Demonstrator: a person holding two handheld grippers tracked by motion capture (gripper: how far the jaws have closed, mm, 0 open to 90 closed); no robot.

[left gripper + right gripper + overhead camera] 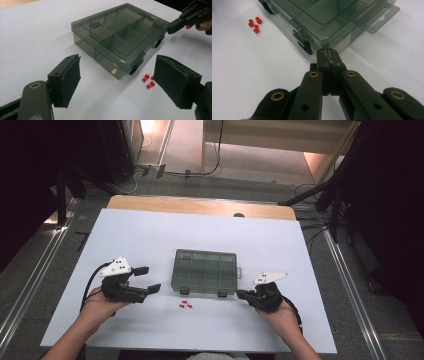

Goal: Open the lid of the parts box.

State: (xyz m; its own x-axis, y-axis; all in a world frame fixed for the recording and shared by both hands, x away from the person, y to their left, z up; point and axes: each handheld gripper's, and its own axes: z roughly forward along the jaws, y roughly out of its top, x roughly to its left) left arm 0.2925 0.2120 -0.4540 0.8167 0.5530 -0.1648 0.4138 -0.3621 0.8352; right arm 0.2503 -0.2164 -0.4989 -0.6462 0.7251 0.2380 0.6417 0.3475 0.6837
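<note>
Smoky plastic box (pixel 204 271) is flanked on the worktop (pixel 150 230) by the wide-spread left tool (pixel 148 279) and the closed, empty right tool (pixel 240 293).

Smoky translucent plastic, glossy and smooth: compartment box (pixel 117 37). Shiny red plastic: pushpins (pixel 148 81). Matt white, smooth: table sheet (pixel 150 240). Pale wood at table edge (pixel 200 206). Matt black plastic, brass rivets: right gripper (pixel 327 58).

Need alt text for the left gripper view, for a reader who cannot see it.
A closed, smoky-clear compartment box sits on a white table, seen between the left gripper's two open black jaws. Small red pushpins lie beside the box's front latches, and the right gripper, jaws shut, sits at the box's far corner.
</note>
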